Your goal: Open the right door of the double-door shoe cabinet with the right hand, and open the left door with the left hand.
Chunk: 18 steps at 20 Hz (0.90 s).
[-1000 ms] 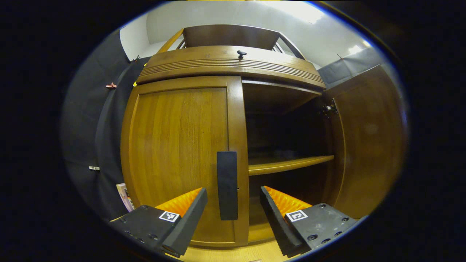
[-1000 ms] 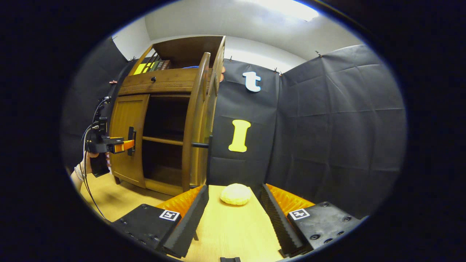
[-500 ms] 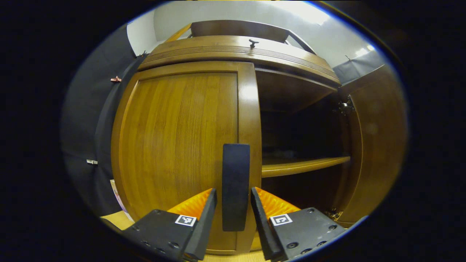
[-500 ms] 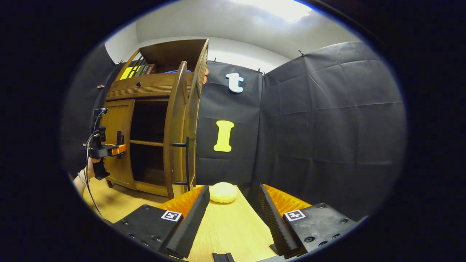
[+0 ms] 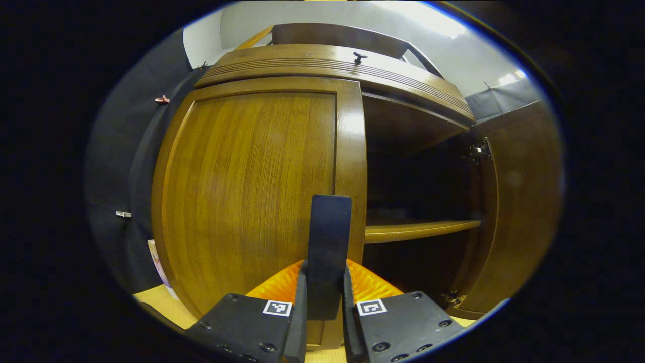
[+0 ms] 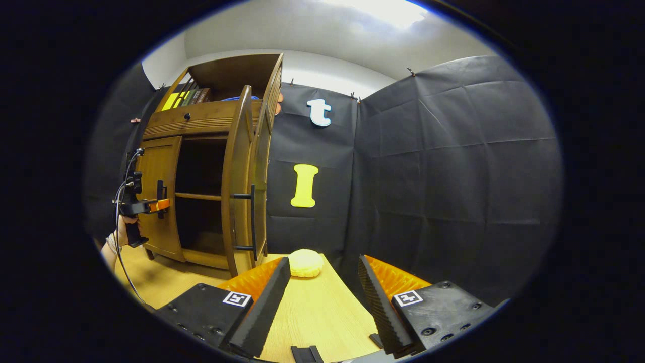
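Two doors, two states: the left door [image 5: 252,201] sits flush in the shoe cabinet [image 5: 322,65], the right door [image 5: 519,201] stands swung wide off to my right.

My left gripper [image 5: 323,322] is clamped on the left door's handle [image 5: 328,252]. Both orange-backed fingers [image 5: 301,322] press its sides. That handle is a dark flat bar, long axis vertical, rising straight up from between my fingertips along the door's free edge. Its lower end is hidden behind my fingers.

Just right of the handle the cabinet gapes dark. One shelf [image 5: 421,230] runs level across it; what lies above and below is too dim to make out. A hinge [image 5: 481,149] shows at the top of the right door.

From my right gripper [image 6: 322,307], fingers wide apart and holding nothing, the cabinet [image 6: 201,121] stands ahead and to the left, well apart. The right door [image 6: 242,181] shows nearly edge-on, its slim bar handle [image 6: 252,217] vertical on the outer face. Farther left I see my other gripper [image 6: 146,205] at the left door [image 6: 156,196], a hand [image 6: 118,237] below it, partly cut off at the rim.

Between my right fingers lies open table [image 6: 312,312], with a pale round bun-like lump [image 6: 305,263] ahead near the open door's foot. Black cloth wall [image 6: 453,176] closes the right side. Books [image 6: 184,97] lean on the cabinet's top shelf, titles unreadable.
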Motion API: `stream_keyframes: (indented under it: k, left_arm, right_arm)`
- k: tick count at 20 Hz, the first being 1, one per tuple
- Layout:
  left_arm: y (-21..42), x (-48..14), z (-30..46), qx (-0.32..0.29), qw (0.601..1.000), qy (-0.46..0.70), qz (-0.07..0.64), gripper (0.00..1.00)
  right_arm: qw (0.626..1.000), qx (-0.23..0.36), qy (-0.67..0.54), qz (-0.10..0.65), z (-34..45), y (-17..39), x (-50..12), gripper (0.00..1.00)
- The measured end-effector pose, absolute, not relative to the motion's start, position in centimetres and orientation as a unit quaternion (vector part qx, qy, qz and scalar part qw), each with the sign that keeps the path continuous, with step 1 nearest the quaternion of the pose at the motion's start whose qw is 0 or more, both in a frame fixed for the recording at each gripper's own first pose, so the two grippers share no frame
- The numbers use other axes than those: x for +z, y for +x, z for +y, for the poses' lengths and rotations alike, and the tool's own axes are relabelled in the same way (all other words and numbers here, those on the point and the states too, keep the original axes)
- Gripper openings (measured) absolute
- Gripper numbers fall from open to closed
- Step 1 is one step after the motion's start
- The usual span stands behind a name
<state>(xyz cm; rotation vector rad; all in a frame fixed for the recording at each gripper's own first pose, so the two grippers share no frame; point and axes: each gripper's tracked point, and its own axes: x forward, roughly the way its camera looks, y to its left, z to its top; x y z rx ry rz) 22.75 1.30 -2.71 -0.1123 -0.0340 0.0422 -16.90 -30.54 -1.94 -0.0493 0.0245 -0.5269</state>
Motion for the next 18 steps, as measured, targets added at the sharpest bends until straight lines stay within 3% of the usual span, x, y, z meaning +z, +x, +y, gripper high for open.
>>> stream_keyframes:
  k: [5,6,13,18]
  left_arm:
    - [18.4,-2.3,1.7,0.011,1.0,-0.026,-0.001,0.34]
    - [17.5,-2.4,1.8,0.011,1.0,-0.024,0.0,0.3]
    - [12.0,-2.3,3.5,-0.027,0.998,-0.053,0.024,0.32]
    - [7.5,-2.1,6.3,-0.011,0.998,-0.049,0.031,0.33]
  right_arm:
    - [0.969,-0.244,-0.028,0.01,-28.8,-16.6,-1.3,0.87]
    - [0.97,-0.24,-0.028,0.009,-28.2,-16.5,-1.1,0.87]
    - [0.981,-0.19,-0.041,-0.006,-23.7,-14.8,-0.1,0.87]
    - [0.988,-0.151,-0.031,0.0,-20.2,-13.6,-0.5,0.87]
